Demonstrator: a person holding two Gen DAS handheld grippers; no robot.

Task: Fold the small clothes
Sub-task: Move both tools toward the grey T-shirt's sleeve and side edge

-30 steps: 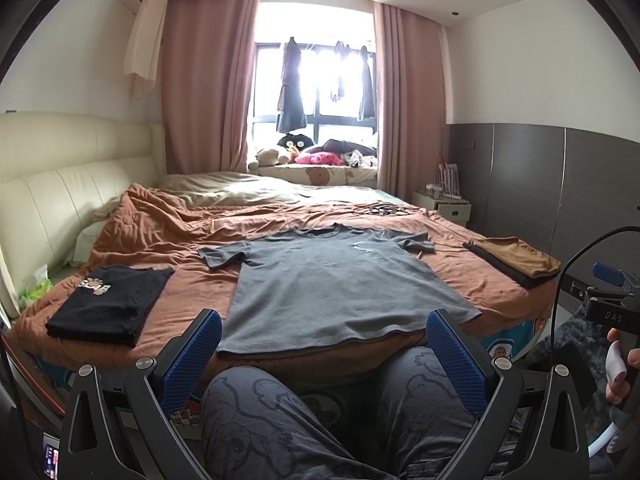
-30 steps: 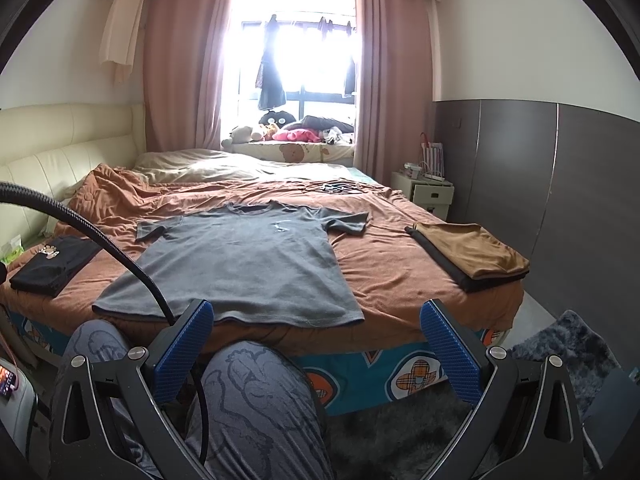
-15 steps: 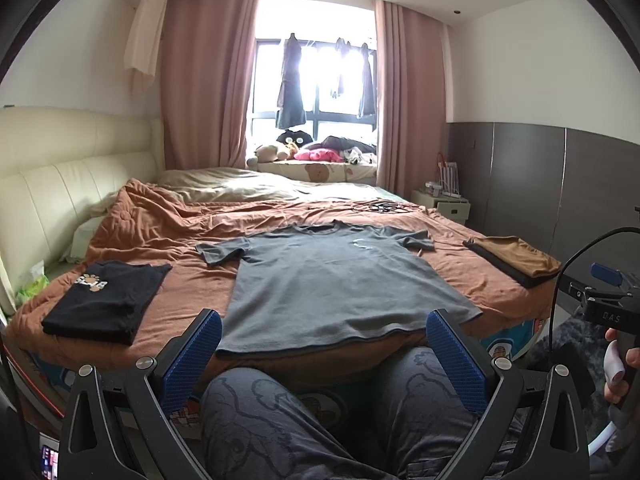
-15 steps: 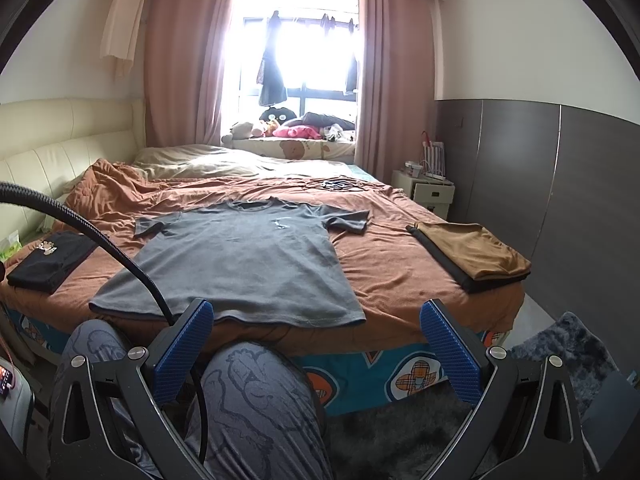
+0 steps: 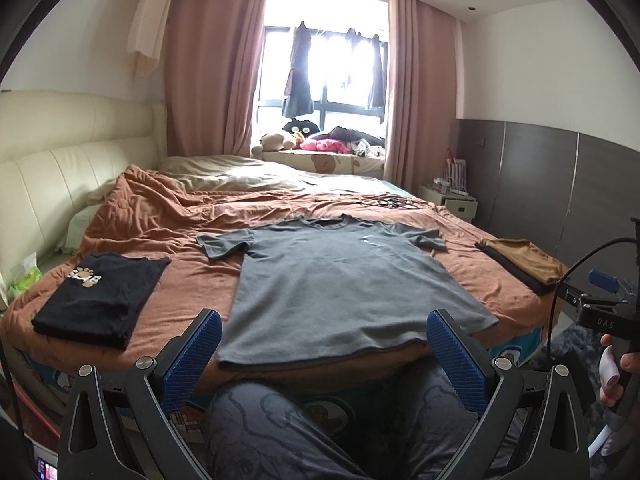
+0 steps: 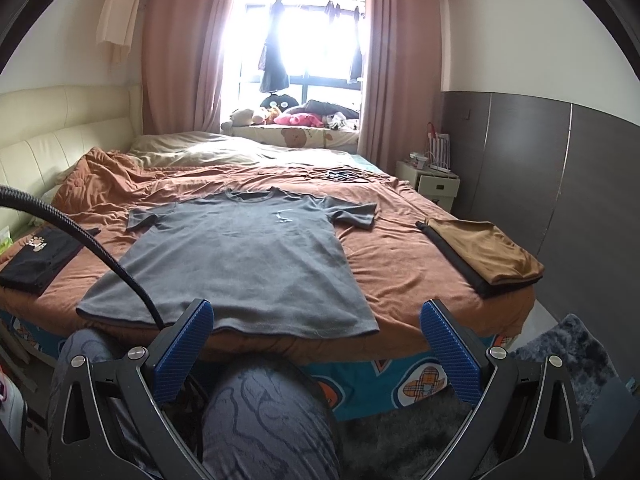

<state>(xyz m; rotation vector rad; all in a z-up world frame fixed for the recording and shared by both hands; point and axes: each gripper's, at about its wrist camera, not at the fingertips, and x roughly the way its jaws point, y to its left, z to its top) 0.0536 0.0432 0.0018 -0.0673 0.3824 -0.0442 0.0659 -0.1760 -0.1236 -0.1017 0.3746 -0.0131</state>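
A grey T-shirt (image 5: 340,280) (image 6: 248,264) lies spread flat, front up, on the orange bed cover (image 5: 172,216), its hem at the near bed edge. My left gripper (image 5: 322,356) hangs open over the person's patterned knees, short of the hem. My right gripper (image 6: 316,348) is also open and empty, a little before the hem's right part. A folded black shirt with a paw print (image 5: 96,296) (image 6: 36,256) rests at the left. A folded brown garment on a black one (image 5: 524,264) (image 6: 484,252) sits at the right.
A cream headboard (image 5: 60,168) lines the left. A white nightstand (image 6: 436,184) stands far right by the grey wall panels. Cables (image 6: 340,174) lie at the far end of the bed. A dark rug (image 6: 560,360) covers the floor. A black cable (image 6: 100,248) crosses the right wrist view.
Both grippers have risen and tipped slightly toward the bed, so the shirt sits a bit lower and nearer in view. Nothing on the bed has moved.
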